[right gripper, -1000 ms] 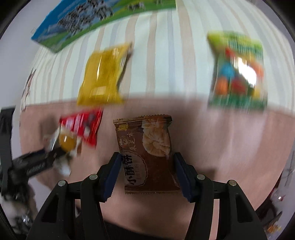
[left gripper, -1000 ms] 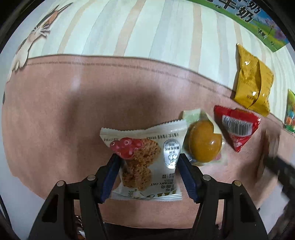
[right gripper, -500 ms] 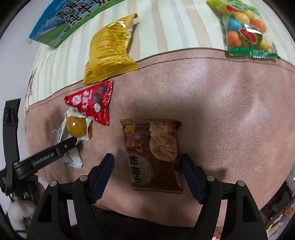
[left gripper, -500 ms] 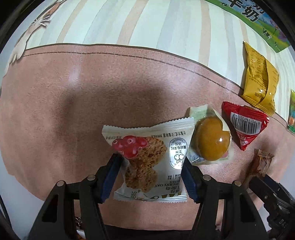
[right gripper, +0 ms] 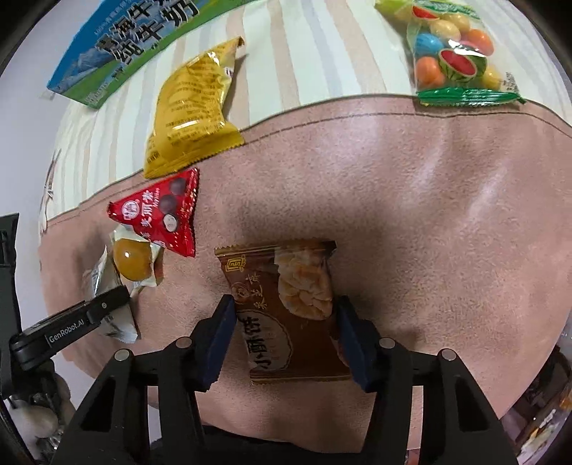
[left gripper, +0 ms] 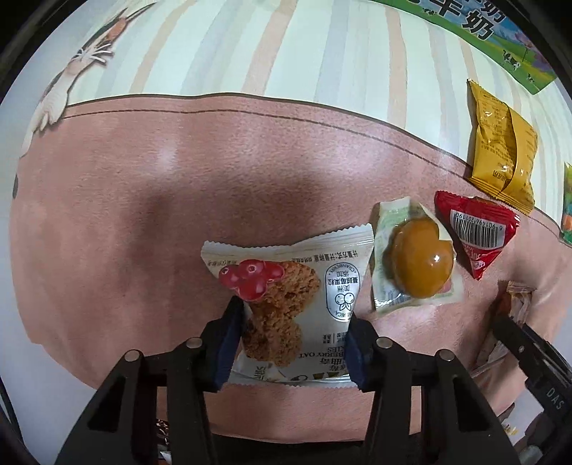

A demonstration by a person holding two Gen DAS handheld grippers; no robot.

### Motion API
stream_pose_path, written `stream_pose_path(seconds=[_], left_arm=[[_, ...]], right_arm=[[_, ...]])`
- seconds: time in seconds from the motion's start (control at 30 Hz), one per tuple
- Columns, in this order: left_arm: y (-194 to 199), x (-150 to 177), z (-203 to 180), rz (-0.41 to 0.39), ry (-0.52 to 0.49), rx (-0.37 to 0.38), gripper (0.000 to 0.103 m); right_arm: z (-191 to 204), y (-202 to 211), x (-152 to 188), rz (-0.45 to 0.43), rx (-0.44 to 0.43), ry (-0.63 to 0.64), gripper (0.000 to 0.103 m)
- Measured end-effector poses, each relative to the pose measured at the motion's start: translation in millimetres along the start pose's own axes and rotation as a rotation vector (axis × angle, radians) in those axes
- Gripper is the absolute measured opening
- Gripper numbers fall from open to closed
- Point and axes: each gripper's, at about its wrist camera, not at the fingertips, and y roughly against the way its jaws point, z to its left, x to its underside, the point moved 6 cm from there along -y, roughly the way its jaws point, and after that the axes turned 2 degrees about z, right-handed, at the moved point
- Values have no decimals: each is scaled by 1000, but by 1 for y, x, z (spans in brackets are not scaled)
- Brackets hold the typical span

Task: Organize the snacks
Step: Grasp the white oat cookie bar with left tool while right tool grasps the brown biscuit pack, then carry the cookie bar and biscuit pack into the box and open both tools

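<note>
The left tool points straight down at the pink mat on the table. Its blue pads are clamped on the two side edges of the white oat cookie packet, which lies flat between them; the jaws are as tight as they get on it. Just to the right of this tool lies a clear-wrapped amber jelly, touching the packet's corner, and beyond that a red triangular packet. Farther off to the upper right a yellow snack bag rests on the striped cloth, near a green and blue milk carton.

The right tool also aims down at the mat. A brown pastry packet lies between its pads; the jaws have just been closing, and both pads now meet the packet's edges. To this tool's left sit the red triangular packet, the amber jelly and the left tool's black finger. Ahead and to the left is the yellow bag, and ahead to the right, well apart, a bag of colourful gum balls straddles the mat's edge.
</note>
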Motion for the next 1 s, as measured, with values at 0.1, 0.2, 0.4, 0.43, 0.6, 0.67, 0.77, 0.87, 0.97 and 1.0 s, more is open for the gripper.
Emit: stream_pose_path(seconds=[0.1, 0.2, 0.4, 0.43, 0.6, 0.67, 0.77, 0.87, 0.97, 1.0], left_arm=[[-2, 1, 1, 3, -30, -23, 48], [-9, 1, -2, -9, -66, -64, 49], [-19, 2, -11, -31, -110, -115, 49], [-19, 2, -11, -31, -108, -114, 49], [-16, 3, -12, -47, -109, -122, 48], [-15, 4, -16, -53, -111, -123, 48], [-8, 8, -20, -55, -108, -107, 47], [3, 10, -21, -59, -100, -88, 47], [17, 13, -23, -70, -96, -74, 47], [25, 12, -21, -74, -97, -69, 47]], right_arm=[[3, -5, -3, 18, 23, 27, 61], [8, -8, -2, 50, 29, 50, 77], [33, -24, -1, 21, 172, 155, 80], [35, -25, 0, 4, 199, 178, 76], [37, -18, 5, -45, 219, 190, 59], [36, -12, 5, -55, 204, 178, 59], [31, -2, 5, -67, 189, 174, 59], [28, 9, 5, -67, 148, 154, 59], [27, 20, 6, -64, 94, 115, 59], [26, 24, 5, -65, 80, 107, 59]])
